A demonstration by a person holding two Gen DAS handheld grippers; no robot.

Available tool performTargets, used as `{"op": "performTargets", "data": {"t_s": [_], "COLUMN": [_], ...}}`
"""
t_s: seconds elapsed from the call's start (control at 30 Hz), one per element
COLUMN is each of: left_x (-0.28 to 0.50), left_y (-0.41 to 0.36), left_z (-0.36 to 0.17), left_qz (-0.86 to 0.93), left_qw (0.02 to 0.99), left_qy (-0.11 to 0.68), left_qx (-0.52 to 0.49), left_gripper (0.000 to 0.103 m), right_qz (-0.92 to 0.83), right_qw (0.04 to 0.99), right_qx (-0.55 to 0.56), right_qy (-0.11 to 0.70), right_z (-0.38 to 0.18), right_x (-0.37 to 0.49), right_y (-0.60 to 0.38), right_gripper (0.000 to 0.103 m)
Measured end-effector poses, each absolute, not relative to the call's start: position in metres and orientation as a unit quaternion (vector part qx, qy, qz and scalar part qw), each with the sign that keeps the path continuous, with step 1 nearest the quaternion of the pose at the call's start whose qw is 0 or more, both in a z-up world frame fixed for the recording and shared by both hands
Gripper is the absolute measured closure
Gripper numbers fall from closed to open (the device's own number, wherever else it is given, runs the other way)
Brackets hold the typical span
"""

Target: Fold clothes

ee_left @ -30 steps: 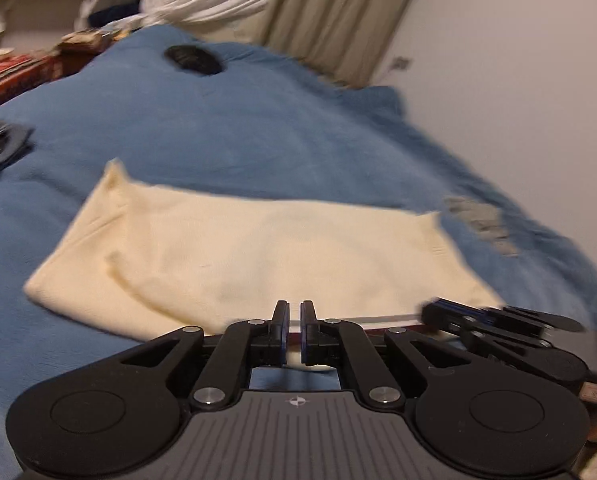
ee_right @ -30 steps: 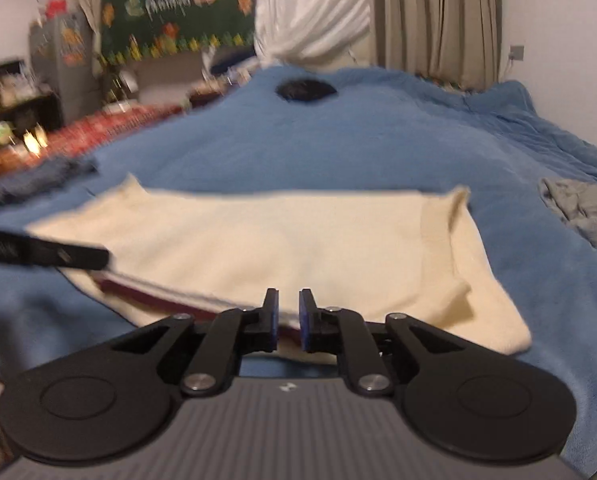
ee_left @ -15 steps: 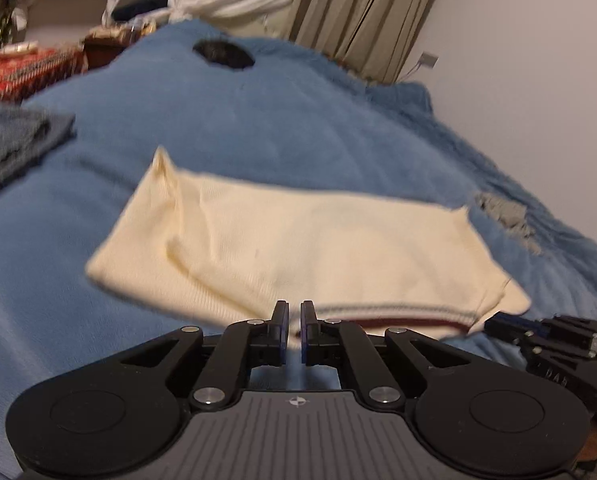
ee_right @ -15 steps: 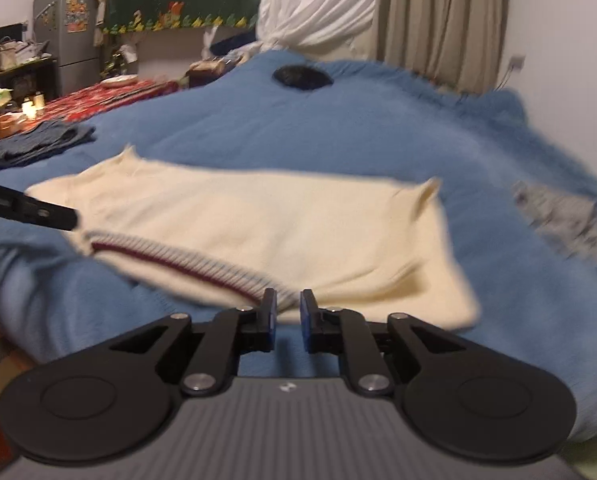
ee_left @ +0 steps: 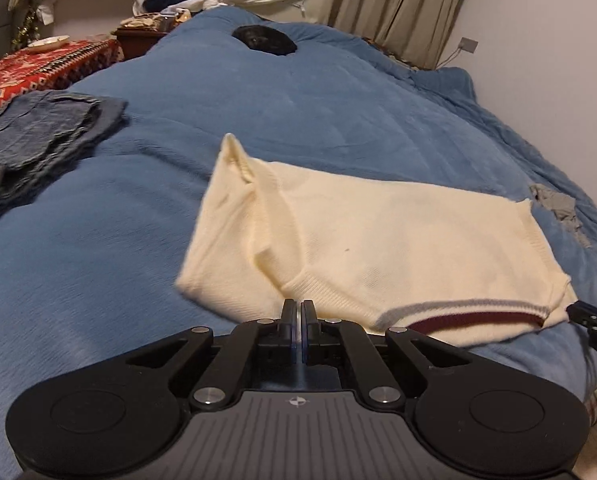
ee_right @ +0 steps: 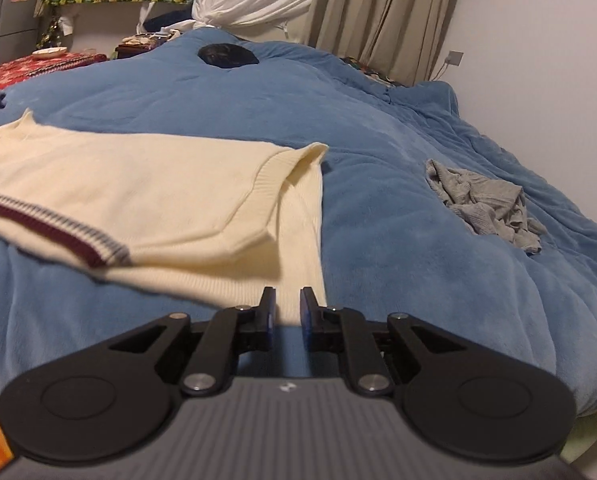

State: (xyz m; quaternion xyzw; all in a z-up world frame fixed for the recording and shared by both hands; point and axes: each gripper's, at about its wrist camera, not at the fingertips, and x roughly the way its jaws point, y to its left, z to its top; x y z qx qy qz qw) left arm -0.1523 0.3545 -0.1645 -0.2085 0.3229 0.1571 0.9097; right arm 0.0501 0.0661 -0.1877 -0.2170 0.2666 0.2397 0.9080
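Note:
A cream knit sweater [ee_left: 378, 248] with a maroon and grey striped hem lies folded on the blue blanket [ee_left: 298, 120]; it also shows in the right wrist view [ee_right: 138, 192]. My left gripper [ee_left: 298, 312] is shut and empty, just short of the sweater's near left edge. My right gripper [ee_right: 286, 300] is open a little and empty, its tips at the sweater's near right corner. The right gripper's tip shows in the left wrist view [ee_left: 594, 320] beside the striped hem.
Folded dark denim [ee_left: 38, 140] lies on the blanket at the left. A crumpled grey garment [ee_right: 486, 204] lies at the right. A black object [ee_right: 226, 55] sits far back on the bed. A red patterned table [ee_left: 38, 64], curtains and a wall surround the bed.
Both grippers have let go of the sweater and pulled back and apart toward its left and right ends. The sweater now rests flat. The right gripper has opened slightly.

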Motion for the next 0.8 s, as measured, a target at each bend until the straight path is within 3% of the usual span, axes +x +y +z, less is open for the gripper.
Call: {"op": "performTargets", "data": {"t_s": [0.13, 0.27, 0.43, 0.53, 0.73, 0.8], "left_x": [-0.16, -0.162, -0.15, -0.15, -0.169, -0.177], "left_y": [0.35, 0.352, 0.371, 0.378, 0.374, 0.377], "left_z": [-0.151, -0.138, -0.153, -0.163, -0.155, -0.154], "left_qz": [0.17, 0.177, 0.2, 0.206, 0.209, 0.2], "left_qw": [0.914, 0.922, 0.909, 0.899, 0.899, 0.897], "left_qy": [0.314, 0.295, 0.316, 0.332, 0.327, 0.32], "left_qx": [-0.192, -0.175, -0.186, -0.198, -0.204, -0.231], "left_gripper": [0.099, 0.09, 0.09, 0.096, 0.097, 0.091], "right_qz": [0.242, 0.252, 0.254, 0.248, 0.252, 0.254], "right_qw": [0.91, 0.917, 0.921, 0.919, 0.918, 0.918], "right_qx": [-0.199, -0.173, -0.152, -0.143, -0.128, -0.11], "right_qy": [0.271, 0.255, 0.255, 0.27, 0.28, 0.286], "right_z": [-0.173, -0.155, -0.152, -0.157, -0.159, -0.158], "right_x": [0.046, 0.04, 0.047, 0.051, 0.054, 0.055], "right_y": [0.062, 0.062, 0.072, 0.076, 0.073, 0.07], "right_gripper": [0.088, 0.087, 0.086, 0.086, 0.086, 0.086]}}
